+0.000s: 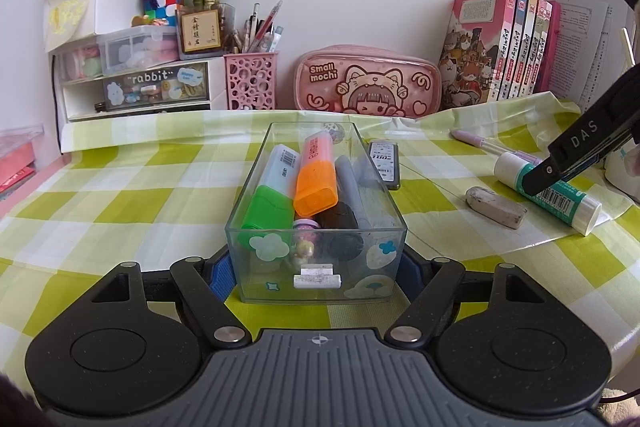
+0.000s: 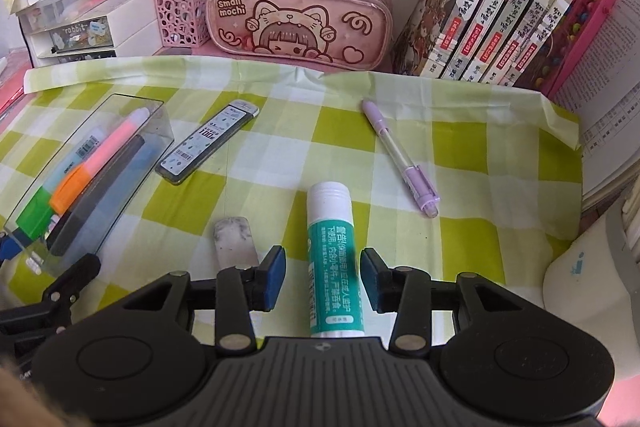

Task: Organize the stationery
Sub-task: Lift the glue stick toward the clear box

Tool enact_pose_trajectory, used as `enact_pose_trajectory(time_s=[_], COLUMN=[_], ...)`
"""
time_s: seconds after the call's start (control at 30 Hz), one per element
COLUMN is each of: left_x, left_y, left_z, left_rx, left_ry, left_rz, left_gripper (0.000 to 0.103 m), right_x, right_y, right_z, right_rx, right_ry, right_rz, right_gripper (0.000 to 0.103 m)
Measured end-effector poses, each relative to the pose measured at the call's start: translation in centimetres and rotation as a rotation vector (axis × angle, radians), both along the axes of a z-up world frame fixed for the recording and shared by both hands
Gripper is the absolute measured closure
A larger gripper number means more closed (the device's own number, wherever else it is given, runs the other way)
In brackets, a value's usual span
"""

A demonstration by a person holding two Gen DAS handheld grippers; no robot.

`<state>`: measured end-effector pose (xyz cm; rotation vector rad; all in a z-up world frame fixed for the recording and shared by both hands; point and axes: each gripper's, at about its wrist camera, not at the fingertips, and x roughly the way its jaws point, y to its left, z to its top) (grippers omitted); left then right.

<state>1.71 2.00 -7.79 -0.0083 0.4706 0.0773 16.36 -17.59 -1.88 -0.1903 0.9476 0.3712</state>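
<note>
A: Status, left to right?

B: Far left: white drawer unit (image 1: 136, 83) against the wall, pink pen holder (image 1: 251, 81) just beside it, then the pink pencil case (image 1: 368, 83). All at the back of the desk (image 1: 120, 179), which has a green checked cloth.

A: Left tool?

B: Left tool (image 1: 320, 279) sits around the near end of the clear box (image 1: 316, 227), blue pads at both side walls. Looks clamped on it; actual contact is partly hidden behind the box corners.

A: Box contents?

B: Green highlighter (image 1: 272, 203) on the left, orange highlighter (image 1: 316, 175) lying partly over it, grey marker (image 1: 348, 183) to the right, something black at the near end. Small items at the bottom, too unclear to identify.

A: Outside the box?

B: Lead refill case (image 2: 208, 143) just beside the box's right wall, flat on the cloth. Then a dirty grey eraser (image 2: 234, 239), near the right tool's left pad. Can't tell whether they touch.

A: Right tool?

B: Right tool (image 2: 322, 279) is wide, jaws either side of the glue stick (image 2: 330, 259). Visible gap on both sides, no grip. Glue stick lies flat, white cap pointing away from the camera, teal label up.

A: Further right?

B: Purple pen (image 2: 400, 157) lying diagonally, well apart from the glue stick. Row of books (image 2: 500, 11) standing at the back right, leaning, with an open printed book past them at the edge.
</note>
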Motion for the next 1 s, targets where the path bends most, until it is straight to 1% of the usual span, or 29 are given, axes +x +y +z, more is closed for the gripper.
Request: enact_pose_trajectory(time_s=[0.17, 0.23, 0.33, 0.57, 0.67, 1.0], left_x=[0.0, 0.0, 0.0, 0.0, 0.0, 0.0], left_y=[0.0, 0.0, 0.0, 0.0, 0.0, 0.0], left_z=[0.0, 0.0, 0.0, 0.0, 0.0, 0.0], left_rx=[0.0, 0.0, 0.0, 0.0, 0.0, 0.0], left_ry=[0.0, 0.0, 0.0, 0.0, 0.0, 0.0], left_rz=[0.001, 0.001, 0.001, 0.001, 0.0, 0.001], left_gripper=[0.028, 0.028, 0.028, 0.028, 0.028, 0.028], right_x=[0.9, 0.8, 0.6, -0.2, -0.5, -1.2], right_y=[-0.3, -0.5, -0.8, -1.1, -1.4, -1.2], right_z=[-0.6, -0.7, -0.9, -0.7, -0.1, 2.0], right_rx=[0.026, 0.023, 0.032, 0.049, 0.086, 0.268], right_ry=[0.044, 0.041, 0.04, 0.019, 0.008, 0.02], right_rz=[-0.033, -0.041, -0.048, -0.062, -0.08, -0.126], right_gripper=[0.058, 0.059, 0.068, 0.069, 0.069, 0.069])
